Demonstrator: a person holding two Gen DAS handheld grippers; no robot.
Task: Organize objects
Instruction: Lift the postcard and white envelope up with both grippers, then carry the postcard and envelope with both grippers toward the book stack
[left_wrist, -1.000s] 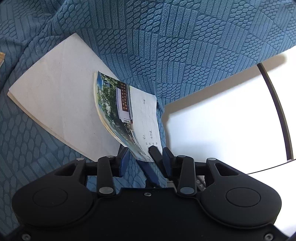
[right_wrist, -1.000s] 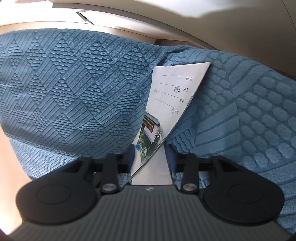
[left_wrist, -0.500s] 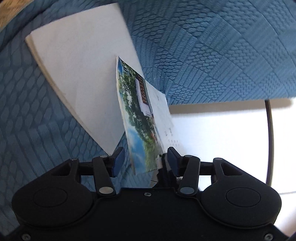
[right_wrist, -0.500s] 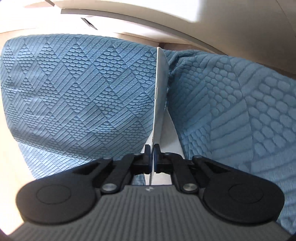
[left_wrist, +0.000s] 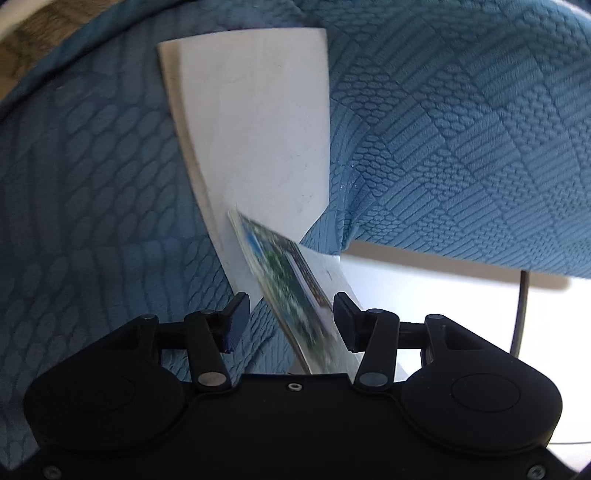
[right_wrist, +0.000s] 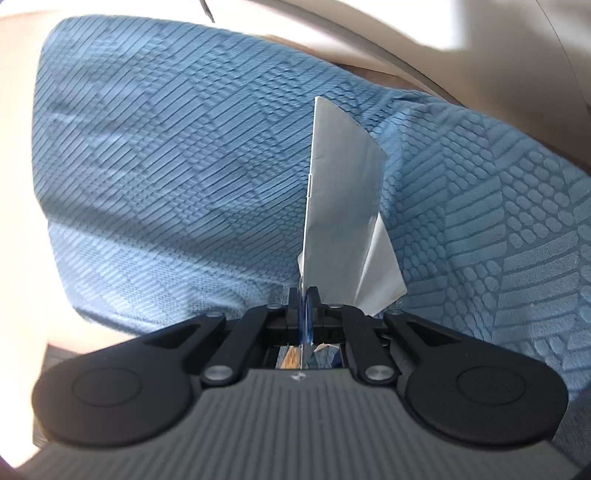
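The right gripper (right_wrist: 305, 295) pinches the thin booklet (right_wrist: 341, 206) on edge in the middle of the frame, likely to carry it. The left gripper (left_wrist: 290, 319) stands half wide around it, letting go. Blue blanket (left_wrist: 461, 147) lies behind.

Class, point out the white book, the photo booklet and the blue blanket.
white book (left_wrist: 258, 122), left wrist view, middle of its cover
photo booklet (left_wrist: 291, 284), left wrist view, its printed picture
blue blanket (right_wrist: 166, 155), right wrist view, patterned cloth
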